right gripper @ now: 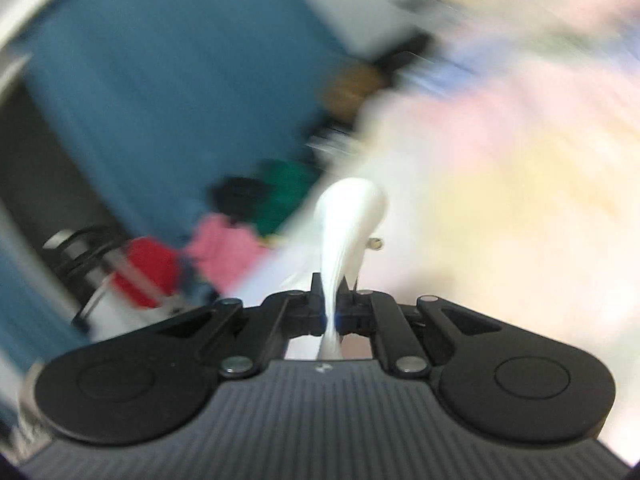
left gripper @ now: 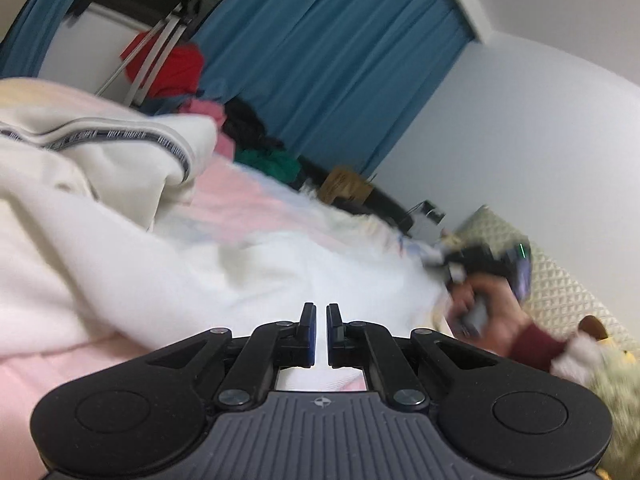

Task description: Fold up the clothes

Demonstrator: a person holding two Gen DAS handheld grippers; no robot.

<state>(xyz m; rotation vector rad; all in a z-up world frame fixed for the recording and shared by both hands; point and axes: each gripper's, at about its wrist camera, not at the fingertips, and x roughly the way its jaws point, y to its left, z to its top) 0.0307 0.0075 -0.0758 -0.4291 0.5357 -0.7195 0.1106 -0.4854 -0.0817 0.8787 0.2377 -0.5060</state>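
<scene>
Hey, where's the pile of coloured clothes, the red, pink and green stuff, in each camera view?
Left wrist: the pile of coloured clothes lies upper left of centre, beyond the white garment, against the blue curtain.
Right wrist: blurred, the pile sits left of centre, left of the white cloth held in the right gripper.
Shared landmark: the blue curtain.

Blue curtains [left gripper: 340, 60] across the back, beside a pale wall [left gripper: 520, 128]. Tripod [left gripper: 160, 40] standing left of the curtains, near a red bundle [left gripper: 176, 68]. Brown box [left gripper: 346, 186] at the foot of the wall. Quilted cream headboard [left gripper: 560, 280] far right. Pink-and-white bedcover [left gripper: 248, 200] underneath. Right wrist view badly blurred; curtains [right gripper: 160, 100] barely readable.
</scene>
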